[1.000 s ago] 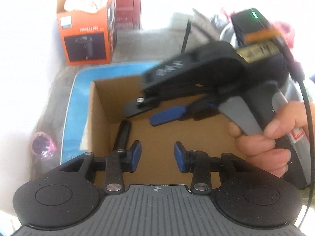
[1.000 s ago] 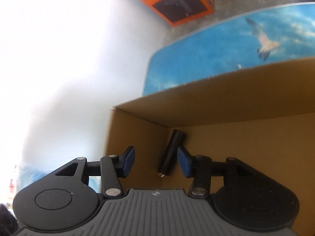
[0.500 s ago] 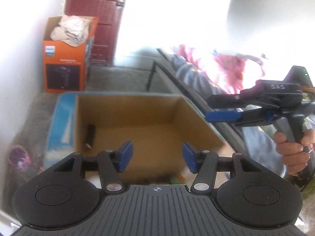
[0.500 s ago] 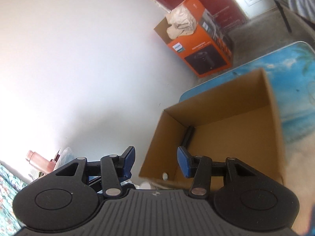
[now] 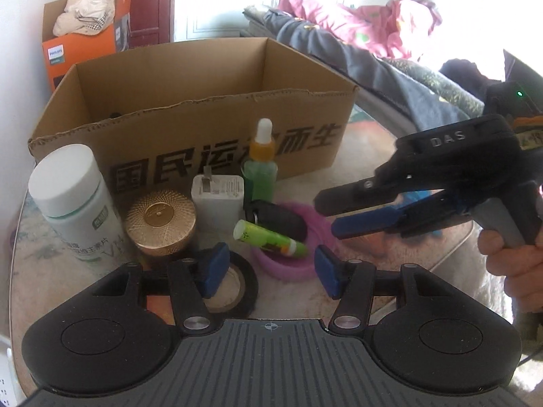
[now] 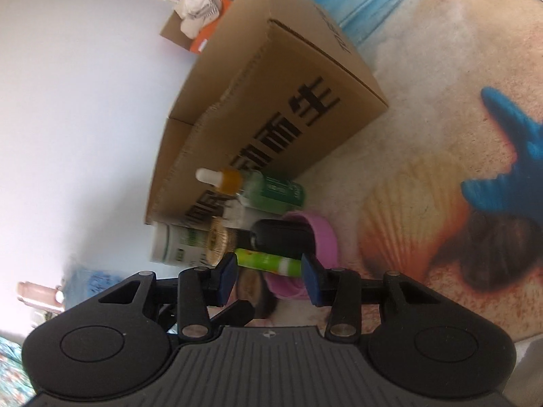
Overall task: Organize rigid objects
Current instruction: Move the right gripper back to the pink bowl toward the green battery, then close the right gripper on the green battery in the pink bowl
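Note:
An open cardboard box (image 5: 217, 115) stands at the back of the round table. In front of it lie a white bottle (image 5: 73, 200), a gold jar (image 5: 159, 225), a white charger (image 5: 218, 195), a green dropper bottle (image 5: 260, 166), a black key fob (image 5: 278, 220), a lime-green tube (image 5: 269, 239) across a pink ring (image 5: 292, 264), and black tape (image 5: 234, 288). My left gripper (image 5: 268, 273) is open and empty, close before the tube. My right gripper (image 6: 268, 279) is open and empty, rolled sideways, with the tube (image 6: 268, 259) just ahead of its open jaws. It shows at the right of the left wrist view (image 5: 359, 210).
The table mat (image 6: 424, 203) has a shell and blue starfish print. An orange box (image 5: 85, 44) with cloth in it stands on the floor behind. A bed with pink and grey bedding (image 5: 356, 44) lies to the right. A white wall is on the left.
Both grippers have drawn back out of the cardboard box and come down low in front of it. The row of small objects has come into view. The right gripper has rolled sideways.

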Demonstrator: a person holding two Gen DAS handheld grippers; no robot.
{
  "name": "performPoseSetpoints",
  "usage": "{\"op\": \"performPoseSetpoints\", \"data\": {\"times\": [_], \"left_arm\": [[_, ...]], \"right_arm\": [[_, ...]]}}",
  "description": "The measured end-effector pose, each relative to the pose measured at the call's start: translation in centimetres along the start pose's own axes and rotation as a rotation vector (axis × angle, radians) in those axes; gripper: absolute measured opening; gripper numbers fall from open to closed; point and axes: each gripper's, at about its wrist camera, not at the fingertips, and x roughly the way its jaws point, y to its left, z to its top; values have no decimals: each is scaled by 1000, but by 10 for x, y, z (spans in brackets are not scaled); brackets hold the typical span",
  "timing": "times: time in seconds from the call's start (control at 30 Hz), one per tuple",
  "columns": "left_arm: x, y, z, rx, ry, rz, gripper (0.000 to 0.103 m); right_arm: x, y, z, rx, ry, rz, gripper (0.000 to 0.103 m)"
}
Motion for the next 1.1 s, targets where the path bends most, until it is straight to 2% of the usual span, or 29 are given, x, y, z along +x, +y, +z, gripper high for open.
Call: {"op": "performPoseSetpoints", "data": {"times": [0.17,0.33,0.5,0.63,0.9,1.1], "left_arm": [[2,-4,-5,54,-26,51,55],[15,-4,-4,74,0,9,55],[22,-6,-4,43,34,-56,54],[20,-9,-11,14,60,-114,49],[10,-18,-14,35,39,-130,43],[12,-21,-15,29,58,-162,30]], "right_arm": [[5,5,5,-31,45,-38,43],[4,9,14,-57,67,-69,43],[4,12,21,-70,74,-97,43],[8,9,24,-56,84,-98,43],[-1,17,25,-66,85,-93,44],[-9,29,19,-62,133,-108,44]]}}
